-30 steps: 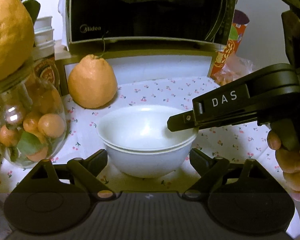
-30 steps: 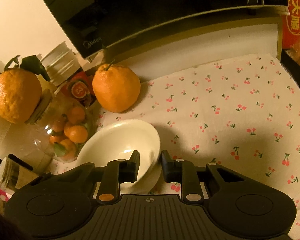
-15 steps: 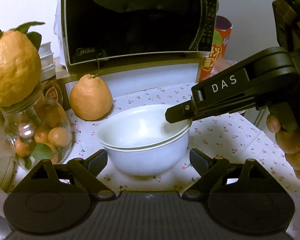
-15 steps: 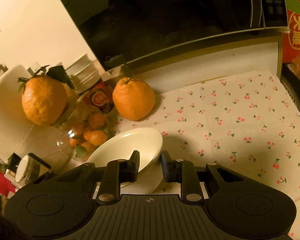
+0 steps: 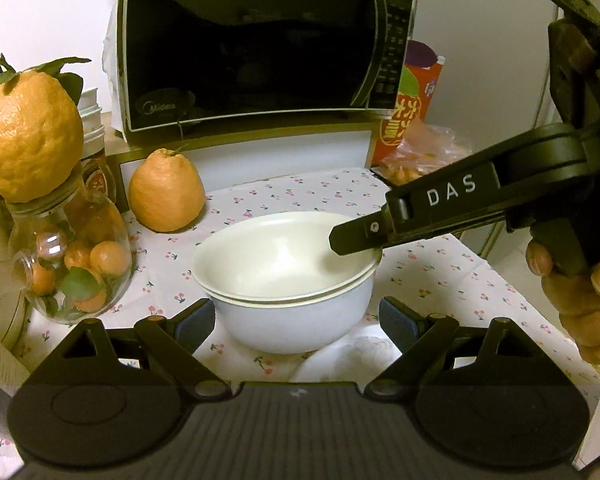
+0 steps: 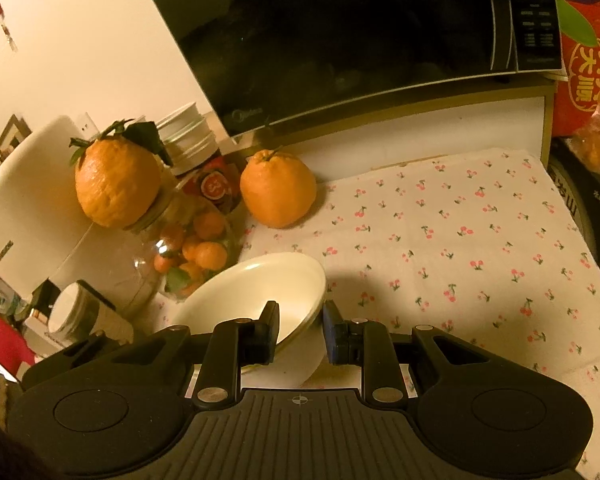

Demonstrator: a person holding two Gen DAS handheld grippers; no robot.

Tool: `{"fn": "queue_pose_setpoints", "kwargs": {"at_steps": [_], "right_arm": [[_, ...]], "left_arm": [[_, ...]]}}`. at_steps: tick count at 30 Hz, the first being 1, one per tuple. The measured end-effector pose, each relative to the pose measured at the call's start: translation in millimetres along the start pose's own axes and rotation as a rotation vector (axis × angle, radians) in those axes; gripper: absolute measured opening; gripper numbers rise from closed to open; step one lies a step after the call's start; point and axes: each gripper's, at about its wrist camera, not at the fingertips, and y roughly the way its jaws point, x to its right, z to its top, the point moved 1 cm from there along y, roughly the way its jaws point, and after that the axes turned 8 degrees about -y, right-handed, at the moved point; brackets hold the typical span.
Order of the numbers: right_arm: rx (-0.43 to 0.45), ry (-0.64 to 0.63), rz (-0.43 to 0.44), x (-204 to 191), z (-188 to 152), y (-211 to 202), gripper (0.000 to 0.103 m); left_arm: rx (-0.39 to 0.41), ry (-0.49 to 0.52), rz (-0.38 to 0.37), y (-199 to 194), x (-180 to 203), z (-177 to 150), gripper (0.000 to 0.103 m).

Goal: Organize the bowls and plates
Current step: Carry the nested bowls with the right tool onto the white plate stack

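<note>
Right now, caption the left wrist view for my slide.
Right claw pinches the rim of stacked white bowls; open left claw flanks them.

Warm dim light — pale wall (image 5: 52,20) behind a black microwave (image 5: 252,44).

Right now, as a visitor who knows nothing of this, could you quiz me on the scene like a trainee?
1. True or false: the right tool pinches the rim of the stacked bowls.
2. What sits on top of the glass jar?
3. The left tool has its jaws: A) wide open on either side of the bowls, B) clamped shut on the jar, C) out of sight.

Key
1. True.
2. A large orange fruit with leaves.
3. A.
</note>
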Motion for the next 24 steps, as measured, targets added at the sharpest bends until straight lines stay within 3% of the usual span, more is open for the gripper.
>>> {"fn": "queue_pose_setpoints", "kwargs": {"at_steps": [24], "right_arm": [[-0.069, -0.057, -0.015, -14.4, -50.8, -34.7, 0.023]], "left_arm": [[-0.025, 0.020, -0.045, -31.7, 21.9, -39.6, 0.087]]}}
